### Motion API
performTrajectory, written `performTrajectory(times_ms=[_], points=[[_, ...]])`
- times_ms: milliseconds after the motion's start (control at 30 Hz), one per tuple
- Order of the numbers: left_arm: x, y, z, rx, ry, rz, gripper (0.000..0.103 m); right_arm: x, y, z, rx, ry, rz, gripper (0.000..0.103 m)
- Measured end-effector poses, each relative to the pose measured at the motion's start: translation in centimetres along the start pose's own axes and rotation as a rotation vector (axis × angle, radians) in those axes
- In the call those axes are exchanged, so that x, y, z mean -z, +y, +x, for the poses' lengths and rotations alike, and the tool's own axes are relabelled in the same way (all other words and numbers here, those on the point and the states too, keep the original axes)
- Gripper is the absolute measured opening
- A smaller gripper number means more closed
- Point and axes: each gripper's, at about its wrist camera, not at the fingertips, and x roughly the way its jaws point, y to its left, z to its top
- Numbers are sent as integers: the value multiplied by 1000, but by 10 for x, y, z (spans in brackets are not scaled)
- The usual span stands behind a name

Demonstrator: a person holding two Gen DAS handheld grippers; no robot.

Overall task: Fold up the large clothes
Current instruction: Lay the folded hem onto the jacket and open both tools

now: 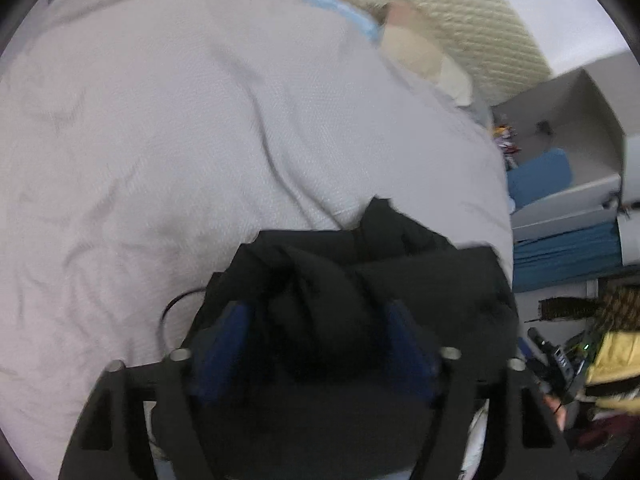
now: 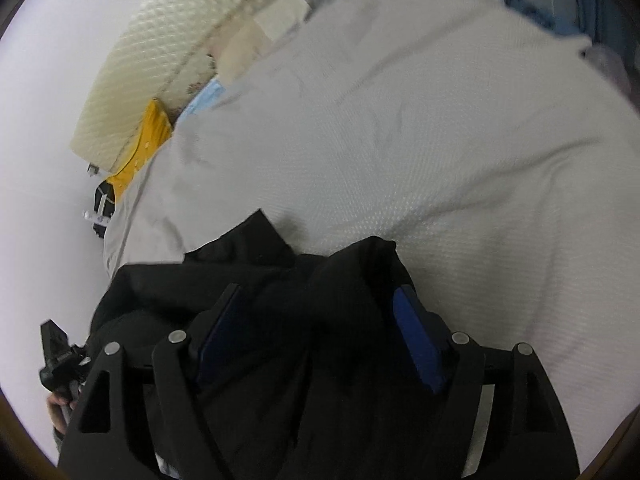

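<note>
A black garment (image 1: 360,280) is bunched up over a bed covered with a pale grey sheet (image 1: 160,140). My left gripper (image 1: 316,320) has blue pads with black cloth filling the space between them. In the right wrist view the same black garment (image 2: 320,320) is bunched between the blue pads of my right gripper (image 2: 320,312). Both grippers hold the garment above the sheet (image 2: 400,140). The left gripper and the hand on it show at the lower left of the right wrist view (image 2: 56,360).
A cream quilted headboard (image 1: 460,12) and pillows (image 1: 416,52) lie at the bed's far end. A yellow cloth (image 2: 140,148) lies at the bed's edge. Grey shelving with blue bins (image 1: 560,184) stands to the right of the bed.
</note>
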Motion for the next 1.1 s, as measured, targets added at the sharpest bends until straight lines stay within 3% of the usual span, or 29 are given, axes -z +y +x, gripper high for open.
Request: performTrajectory(times_ms=[100,200,367,467,600,800,1100], points=[[19,-22,-26,13,-56,110,73,11,28,-28,42,-69,-83,79],[41,-54,-38,64,-174,210,75,25,64,-36,66,-141,-158,81],[71,-100,2,-14,-326,363,75,61,114,-9,81,-227,-325,83],[80,-112,51,-80,-319,424,75,80,126,22,70,-238,-363,83],[86,-112,104,-171,-342,466,76,100,130,75,125,-235,-414,84],[83,-110,135,-195,-384,503,77,103,122,104,144,-322,-452,92],[57,-111,159,-207,-388,496,78,77,123,133,169,-260,-446,100]])
